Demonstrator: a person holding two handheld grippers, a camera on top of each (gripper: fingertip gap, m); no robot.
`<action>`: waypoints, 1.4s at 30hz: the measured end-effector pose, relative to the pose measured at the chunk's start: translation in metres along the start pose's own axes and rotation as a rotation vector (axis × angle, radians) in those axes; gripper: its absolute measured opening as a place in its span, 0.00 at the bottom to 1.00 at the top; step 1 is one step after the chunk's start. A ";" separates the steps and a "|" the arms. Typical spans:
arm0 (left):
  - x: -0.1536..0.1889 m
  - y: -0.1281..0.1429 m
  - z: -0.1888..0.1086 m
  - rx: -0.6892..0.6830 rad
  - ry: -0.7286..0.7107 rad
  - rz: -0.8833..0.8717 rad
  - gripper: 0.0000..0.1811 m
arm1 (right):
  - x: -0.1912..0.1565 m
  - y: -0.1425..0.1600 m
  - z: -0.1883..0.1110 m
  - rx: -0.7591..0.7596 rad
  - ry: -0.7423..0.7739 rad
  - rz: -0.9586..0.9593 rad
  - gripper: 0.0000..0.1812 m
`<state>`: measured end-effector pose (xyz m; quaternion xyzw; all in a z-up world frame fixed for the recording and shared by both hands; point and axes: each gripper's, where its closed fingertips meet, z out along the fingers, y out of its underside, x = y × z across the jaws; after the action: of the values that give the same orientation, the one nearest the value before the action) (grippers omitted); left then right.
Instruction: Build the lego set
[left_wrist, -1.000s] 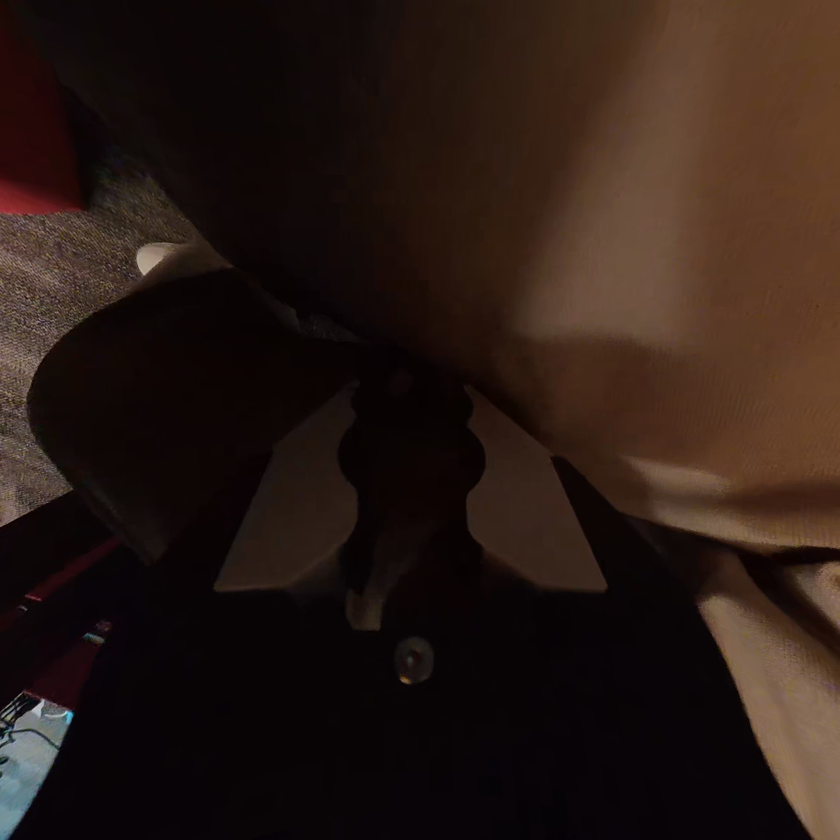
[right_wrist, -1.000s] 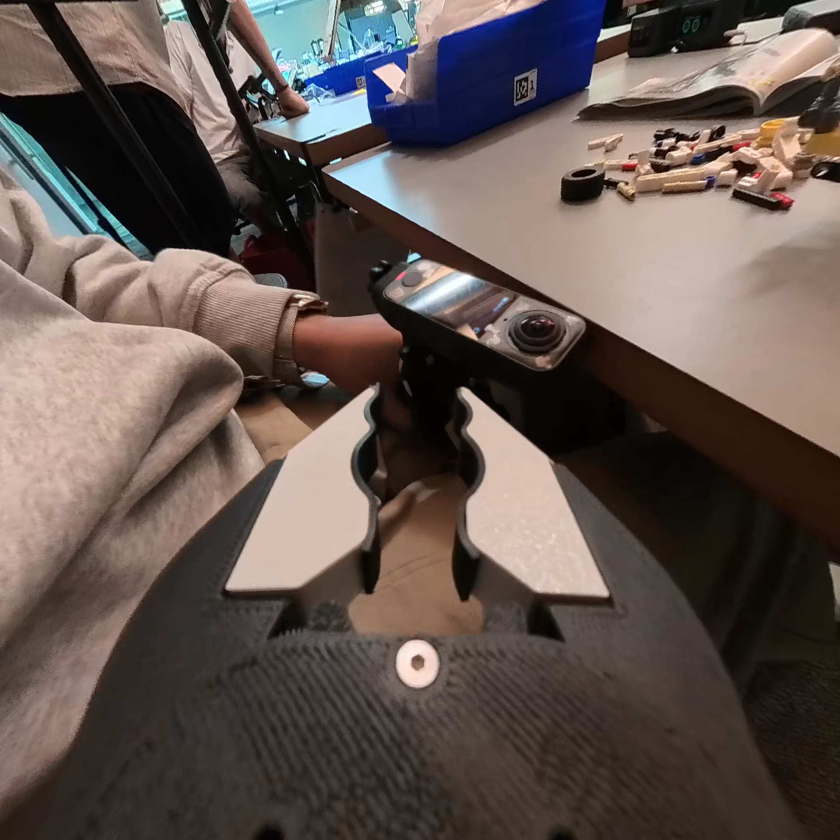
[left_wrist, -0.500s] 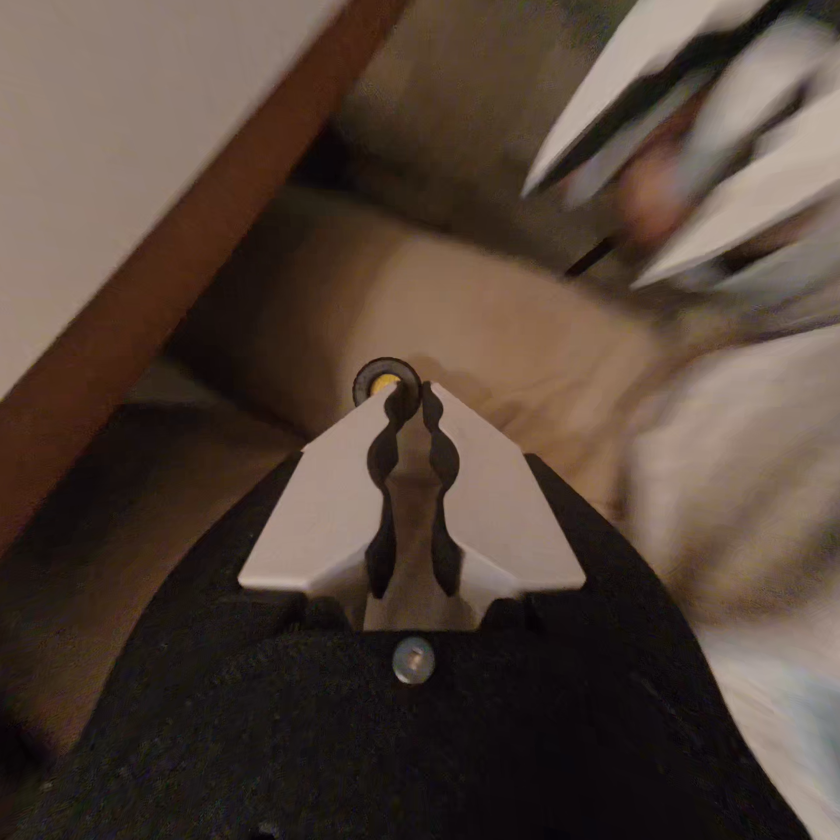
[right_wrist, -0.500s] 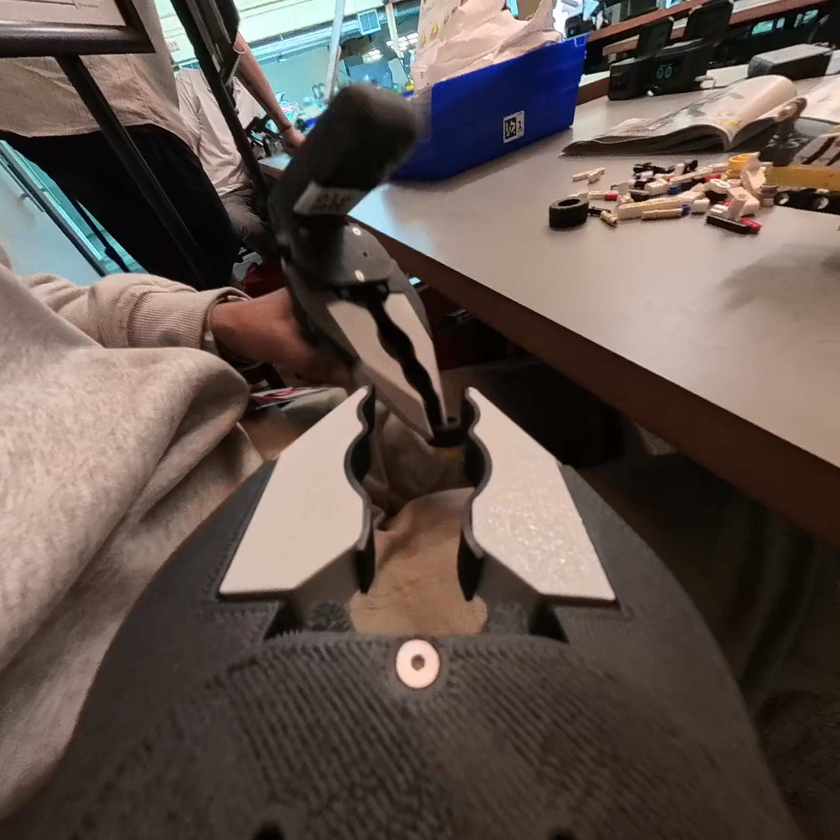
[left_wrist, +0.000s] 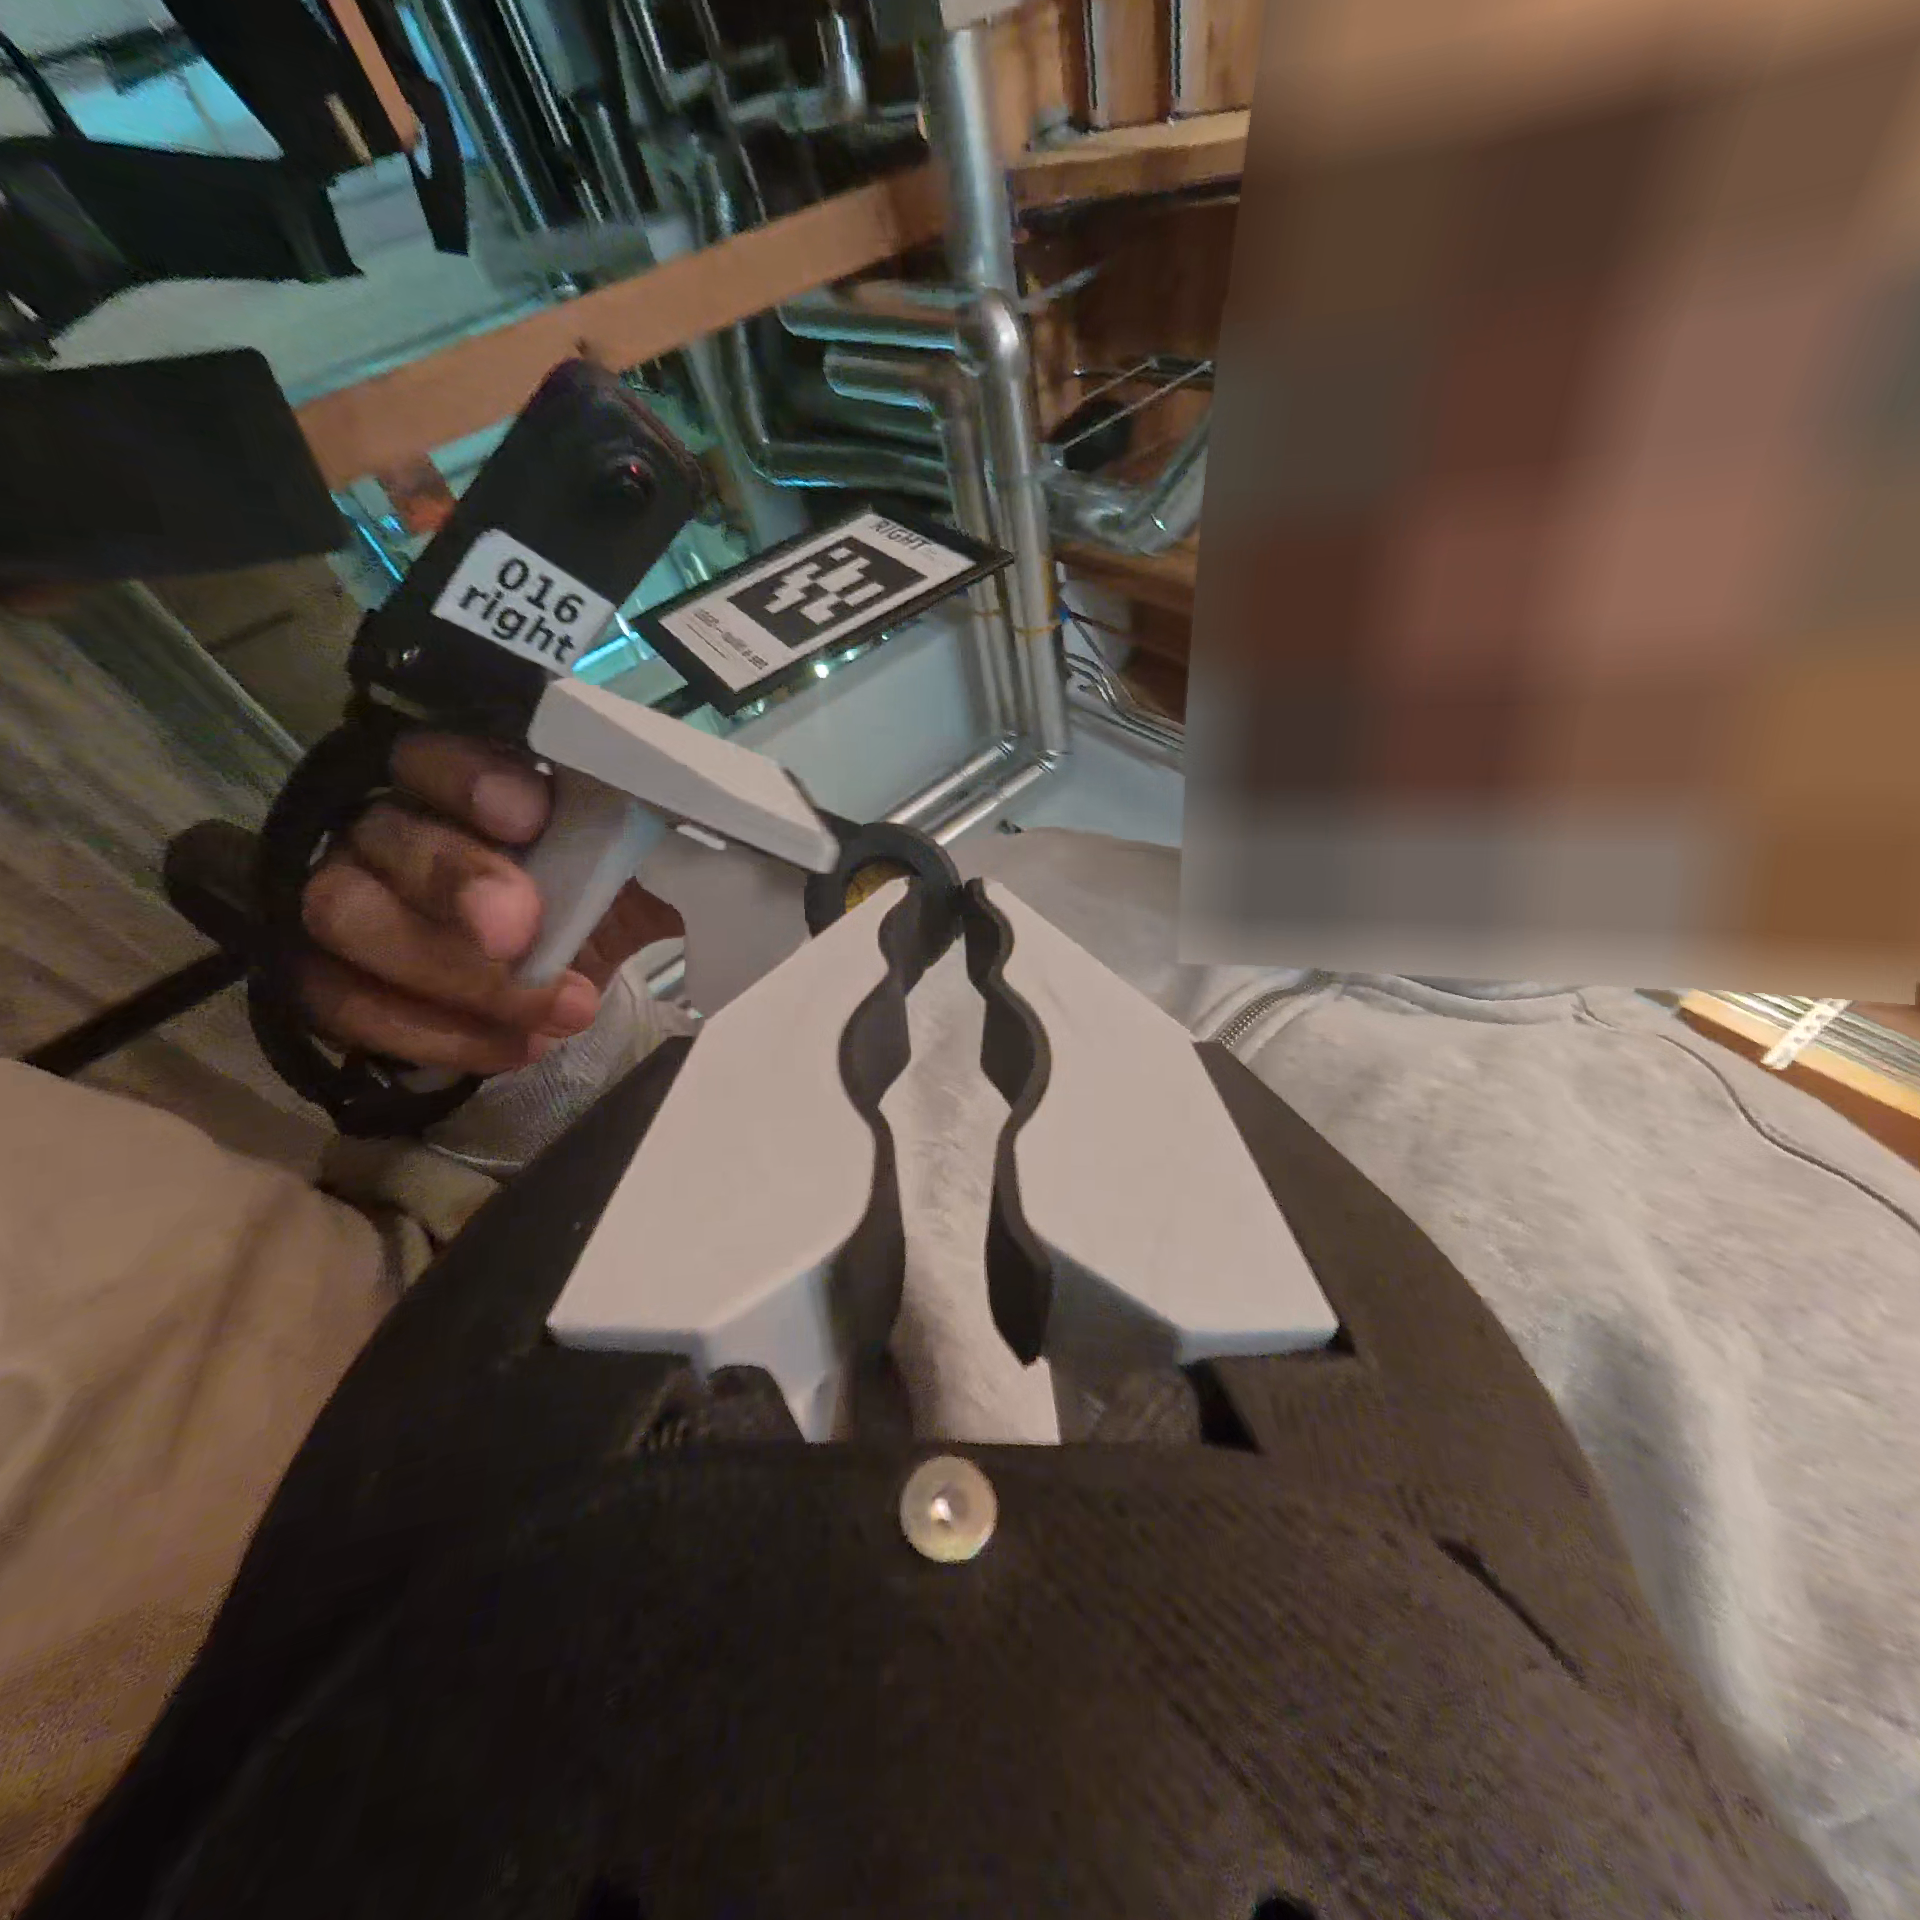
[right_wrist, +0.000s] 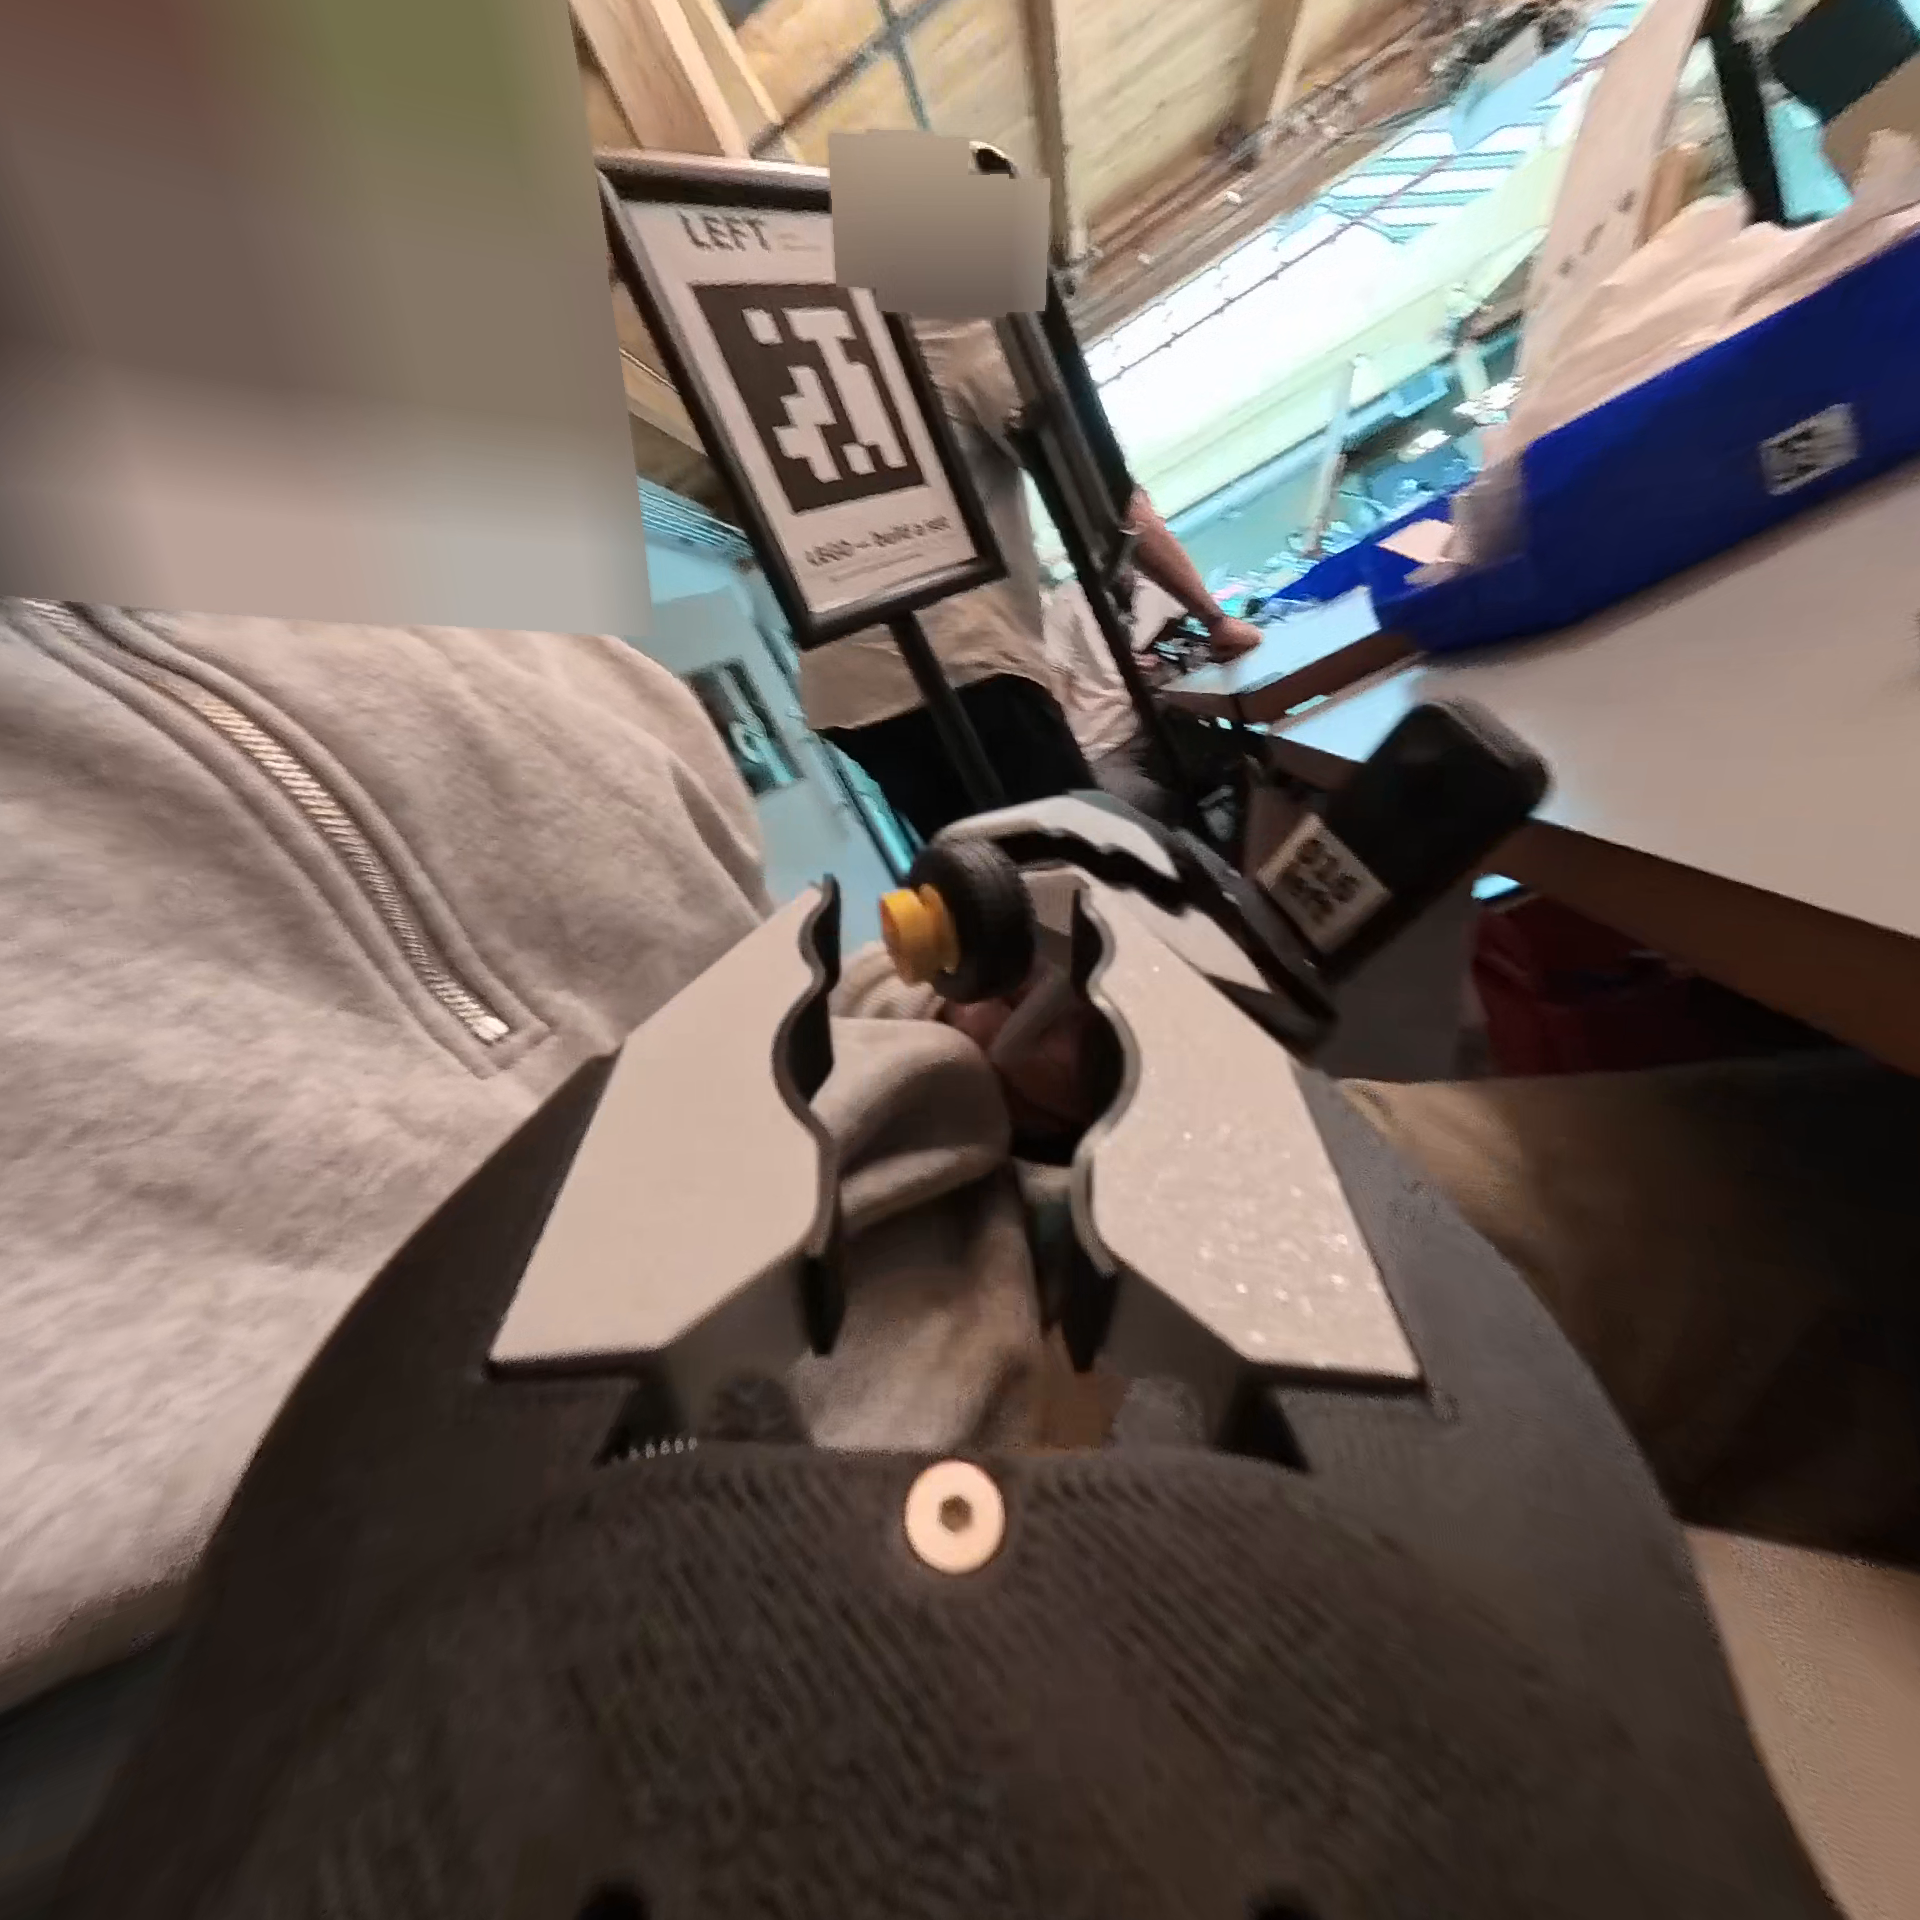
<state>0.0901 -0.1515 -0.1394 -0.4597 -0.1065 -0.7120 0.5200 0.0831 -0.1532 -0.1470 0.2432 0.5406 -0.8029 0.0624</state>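
Fingers (left_wrist: 940, 914) of our left gripper (left_wrist: 940, 899) pinch a black wheel (left_wrist: 883, 868) with a yellow hub (right_wrist: 914, 935) above our lap; our right gripper (right_wrist: 951, 925) gapes beside it.

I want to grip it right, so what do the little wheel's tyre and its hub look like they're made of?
The tyre looks like matte black rubber, dull with no shine. The hub looks like hard yellow plastic, smooth and slightly glossy. The left gripper pinches the tyre.
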 end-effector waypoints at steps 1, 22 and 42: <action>-0.001 0.000 -0.001 -0.001 0.010 -0.010 0.02 | -0.004 -0.002 0.000 0.014 -0.029 0.021 0.20; -0.033 0.000 0.002 -0.109 -0.405 0.410 0.10 | 0.017 0.000 -0.016 -0.019 0.174 -0.079 0.13; -0.029 -0.003 0.000 -0.115 -0.441 0.569 0.09 | 0.024 -0.006 -0.013 0.001 0.261 -0.181 0.19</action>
<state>0.0888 -0.1314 -0.1607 -0.6420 -0.0436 -0.4272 0.6351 0.0638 -0.1353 -0.1570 0.2961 0.5633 -0.7671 -0.0811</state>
